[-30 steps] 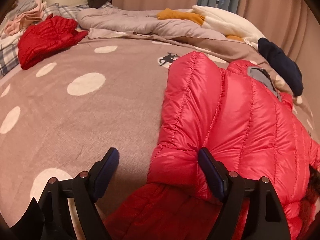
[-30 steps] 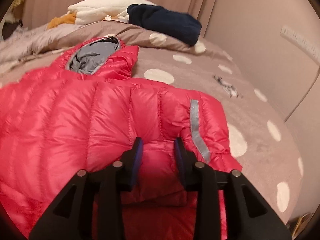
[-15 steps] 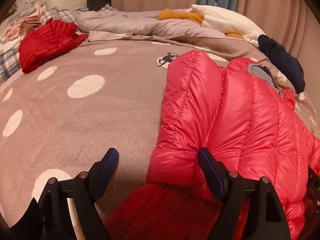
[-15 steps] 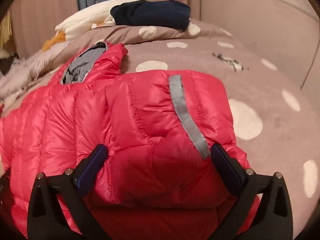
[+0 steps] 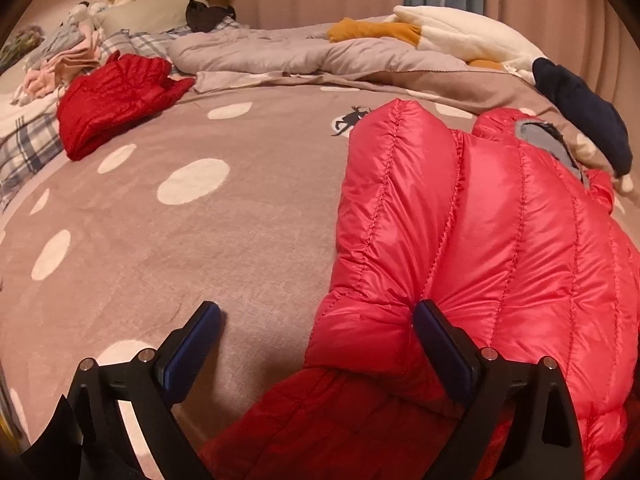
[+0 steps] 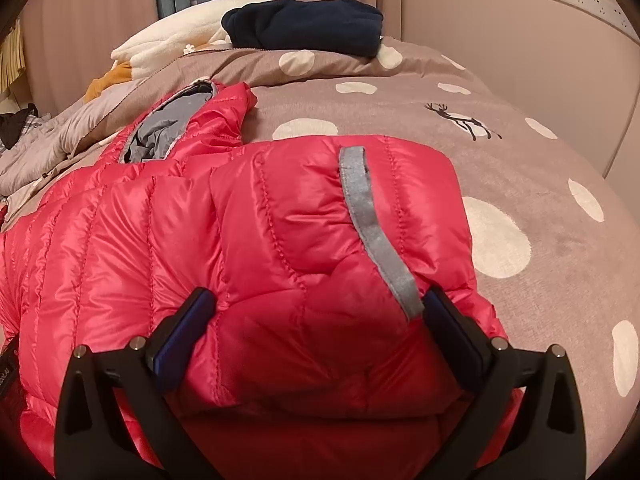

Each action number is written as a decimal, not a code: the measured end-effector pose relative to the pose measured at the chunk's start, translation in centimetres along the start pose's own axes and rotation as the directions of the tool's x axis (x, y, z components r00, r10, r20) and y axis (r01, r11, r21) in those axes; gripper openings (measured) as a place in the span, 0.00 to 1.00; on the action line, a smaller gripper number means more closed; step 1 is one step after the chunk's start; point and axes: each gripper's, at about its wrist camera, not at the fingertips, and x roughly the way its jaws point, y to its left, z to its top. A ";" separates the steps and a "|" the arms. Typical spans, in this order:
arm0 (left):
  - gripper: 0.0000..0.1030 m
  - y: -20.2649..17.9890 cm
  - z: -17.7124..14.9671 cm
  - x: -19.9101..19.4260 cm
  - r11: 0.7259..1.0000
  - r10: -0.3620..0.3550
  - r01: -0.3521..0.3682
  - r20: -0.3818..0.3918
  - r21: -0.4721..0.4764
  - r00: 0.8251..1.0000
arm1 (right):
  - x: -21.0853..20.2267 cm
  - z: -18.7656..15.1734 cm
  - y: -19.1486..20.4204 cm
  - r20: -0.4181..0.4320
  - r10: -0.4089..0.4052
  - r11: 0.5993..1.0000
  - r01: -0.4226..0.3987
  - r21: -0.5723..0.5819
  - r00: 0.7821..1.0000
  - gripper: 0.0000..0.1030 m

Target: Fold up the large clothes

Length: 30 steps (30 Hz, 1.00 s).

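A shiny pink-red puffer jacket [image 5: 480, 232] lies on the bed with its sides folded in; its grey-lined hood [image 5: 544, 140] points away. It also shows in the right wrist view [image 6: 248, 240] with a grey strip [image 6: 372, 232]. My left gripper [image 5: 316, 340] is open at the jacket's left folded edge; its right finger [image 5: 440, 344] touches the fabric. My right gripper [image 6: 312, 332] is open wide, its fingers either side of the folded right part, holding nothing.
The bed has a brown cover with white dots [image 5: 192, 180]. A darker red jacket [image 5: 116, 100] lies far left. A navy garment [image 6: 304, 26], a cream blanket [image 5: 460, 32], a grey duvet [image 5: 280, 52] and mixed clothes lie at the back. A wall [image 6: 520, 40] is to the right.
My right gripper, shut on the jacket's folded part a second ago, has opened wide and let it go. The left gripper has stayed open in place.
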 end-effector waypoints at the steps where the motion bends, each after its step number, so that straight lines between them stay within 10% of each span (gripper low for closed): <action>1: 0.93 0.0 0.0 -0.1 1.000 0.003 -0.003 0.004 0.001 1.000 | -0.1 0.0 0.0 0.002 0.002 1.000 -0.002 0.001 1.000 1.00; 10: 0.83 1.7 0.5 -4.4 1.000 0.024 -0.024 0.111 0.003 0.994 | -2.7 0.8 -0.7 0.009 0.047 0.999 -0.047 -0.012 0.999 0.99; 13: 0.71 3.3 1.1 -7.6 0.997 0.082 -0.081 0.270 -0.016 0.959 | -5.2 3.3 0.1 0.101 -0.002 0.994 0.012 -0.104 0.995 1.00; 17: 0.42 7.0 2.8 -7.7 0.983 -0.012 0.053 0.233 -0.174 0.972 | -6.3 9.1 2.1 0.141 0.057 0.991 -0.039 -0.131 0.988 1.00; 26: 0.38 8.9 2.1 -2.5 0.979 0.079 -0.066 0.064 -0.193 0.995 | 7.4 21.1 10.9 -0.019 0.071 0.967 -0.073 -0.243 0.997 0.97; 30: 0.38 8.3 2.6 -0.5 0.987 0.050 -0.055 -0.040 -0.148 0.998 | 15.6 20.6 12.9 -0.172 0.023 0.965 -0.067 -0.253 0.985 0.65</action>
